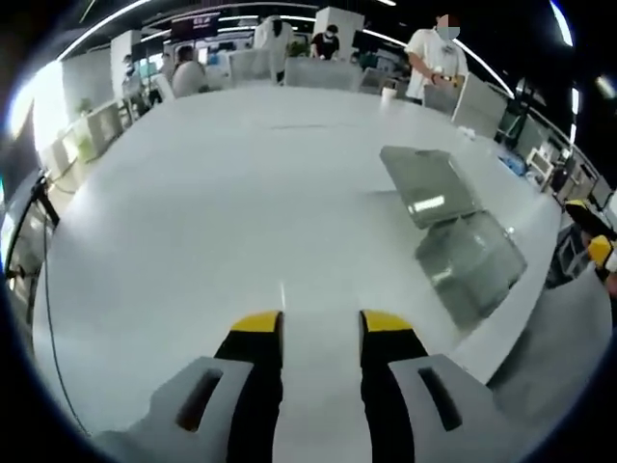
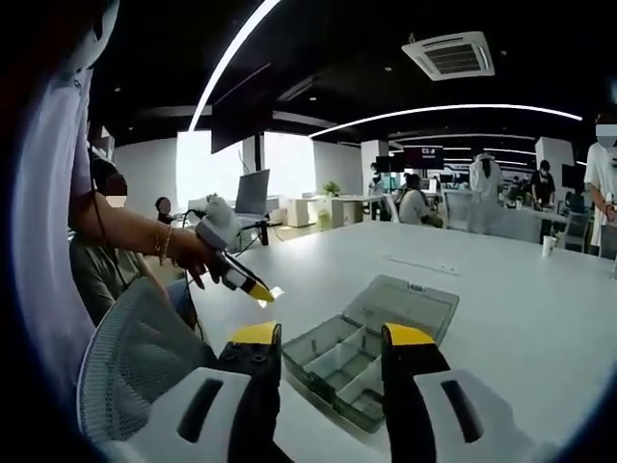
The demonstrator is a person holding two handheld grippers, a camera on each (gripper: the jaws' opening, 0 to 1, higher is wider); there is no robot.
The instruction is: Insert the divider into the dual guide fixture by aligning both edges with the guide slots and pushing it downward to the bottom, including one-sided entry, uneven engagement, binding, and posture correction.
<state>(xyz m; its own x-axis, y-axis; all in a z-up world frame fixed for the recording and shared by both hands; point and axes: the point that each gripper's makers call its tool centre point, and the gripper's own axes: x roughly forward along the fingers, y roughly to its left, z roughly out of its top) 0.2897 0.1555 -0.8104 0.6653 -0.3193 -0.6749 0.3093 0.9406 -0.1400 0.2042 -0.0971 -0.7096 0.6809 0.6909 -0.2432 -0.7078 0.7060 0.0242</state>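
Note:
A clear plastic compartment box (image 2: pixel 333 371) lies near the table edge with its lid (image 2: pixel 405 307) flipped open behind it; thin partition walls split its inside. My right gripper (image 2: pixel 333 335) hovers just above and in front of it, open, nothing between the jaws. In the left gripper view the same box (image 1: pixel 472 260) and lid (image 1: pixel 429 183) sit to the right. My left gripper (image 1: pixel 321 323) is open over bare table, well left of the box. A hand holds that left gripper (image 2: pixel 262 292) up above the table edge.
The white table (image 1: pixel 241 212) stretches far back. A grey mesh chair back (image 2: pixel 135 371) stands at the near edge, left of the box. A white cup (image 2: pixel 548 245) sits far right. Several people sit or stand at the table's far end.

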